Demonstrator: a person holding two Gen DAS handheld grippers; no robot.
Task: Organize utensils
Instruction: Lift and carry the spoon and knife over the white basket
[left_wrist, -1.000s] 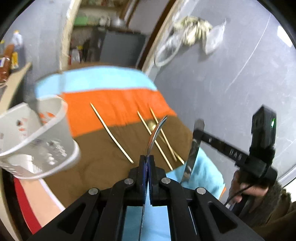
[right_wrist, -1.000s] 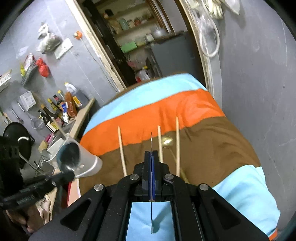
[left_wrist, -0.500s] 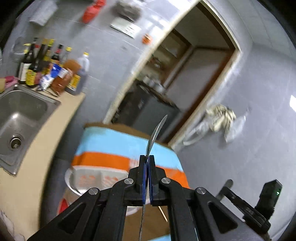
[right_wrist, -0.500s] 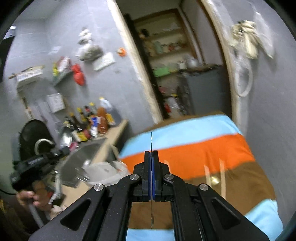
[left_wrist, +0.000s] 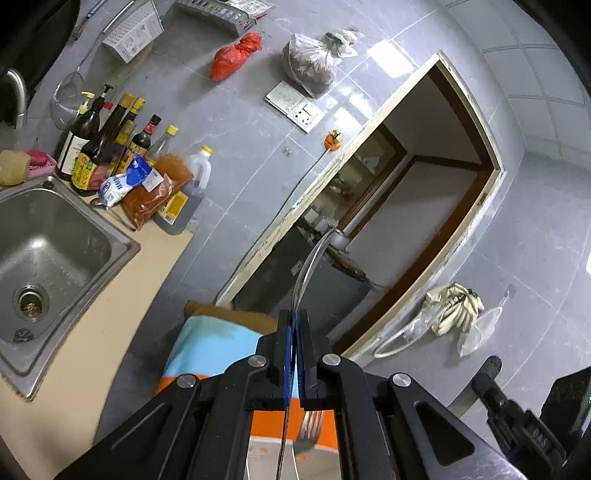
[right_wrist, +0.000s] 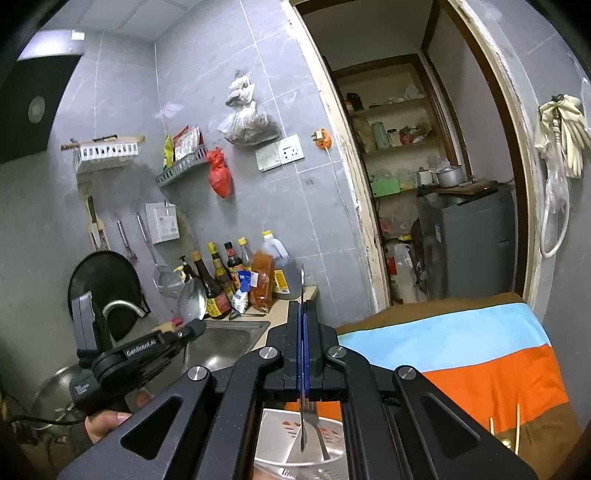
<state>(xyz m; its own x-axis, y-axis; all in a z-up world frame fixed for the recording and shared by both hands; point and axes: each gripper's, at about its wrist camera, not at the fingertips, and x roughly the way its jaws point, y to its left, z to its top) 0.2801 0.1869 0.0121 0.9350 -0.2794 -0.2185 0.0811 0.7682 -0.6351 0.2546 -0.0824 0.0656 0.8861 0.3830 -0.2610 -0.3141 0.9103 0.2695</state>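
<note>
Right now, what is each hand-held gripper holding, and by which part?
Left hand-held gripper: spoon, pinched on the handle just below the bowl. Right hand-held gripper: thin metal utensil, edge-on, pinched mid-length.

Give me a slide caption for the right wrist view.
Right claw shut on a knife above the utensil holder, sink behind.

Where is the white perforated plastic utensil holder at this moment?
In the right wrist view, the white perforated plastic utensil holder sits at the bottom centre, directly below the right gripper, with the striped cloth to its right and the steel sink behind it.
</note>
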